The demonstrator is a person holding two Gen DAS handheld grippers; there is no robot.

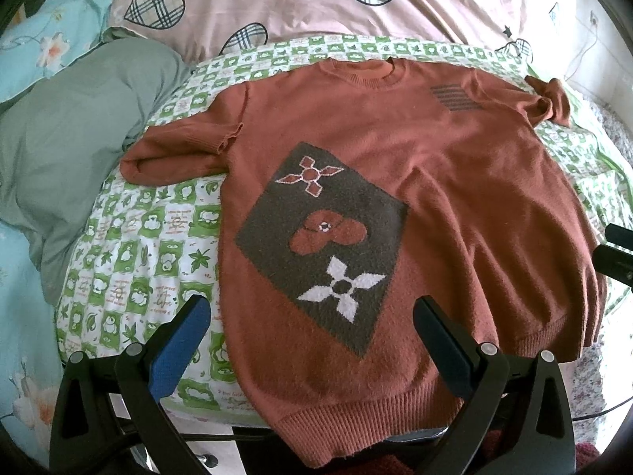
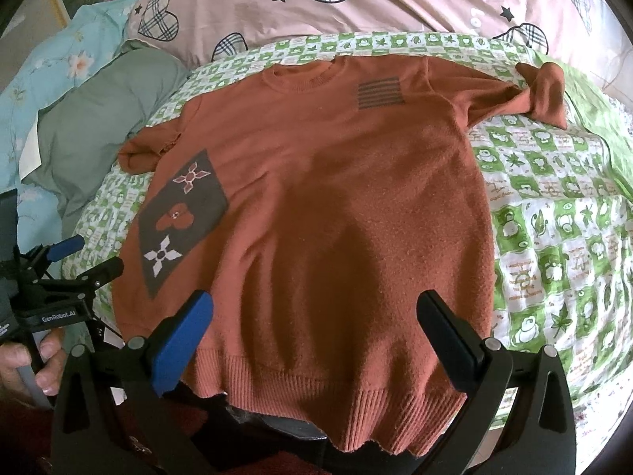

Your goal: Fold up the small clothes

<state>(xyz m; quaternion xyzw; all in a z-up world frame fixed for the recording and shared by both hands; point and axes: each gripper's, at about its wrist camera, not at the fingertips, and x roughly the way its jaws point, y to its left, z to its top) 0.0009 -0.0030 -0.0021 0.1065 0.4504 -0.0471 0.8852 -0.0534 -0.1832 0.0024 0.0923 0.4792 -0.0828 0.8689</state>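
Note:
A rust-red knitted short-sleeved sweater (image 1: 395, 182) lies flat, front up, on a green-and-white patterned cloth (image 1: 130, 261); it also shows in the right wrist view (image 2: 336, 198). It has a dark patch with flower shapes (image 1: 324, 237) and a striped chest mark (image 1: 455, 97). Its hem hangs over the near edge. The far right sleeve (image 2: 542, 91) is bunched. My left gripper (image 1: 312, 324) is open above the hem's left part. My right gripper (image 2: 316, 320) is open above the hem's middle. Neither holds anything. The left gripper also shows in the right wrist view (image 2: 87, 257).
A pink quilt with plaid hearts (image 1: 316, 0) lies behind the sweater. A grey-green pillow (image 1: 79, 126) and light blue floral bedding (image 1: 35, 39) sit to the left. The cloth's near edge drops off just below the hem.

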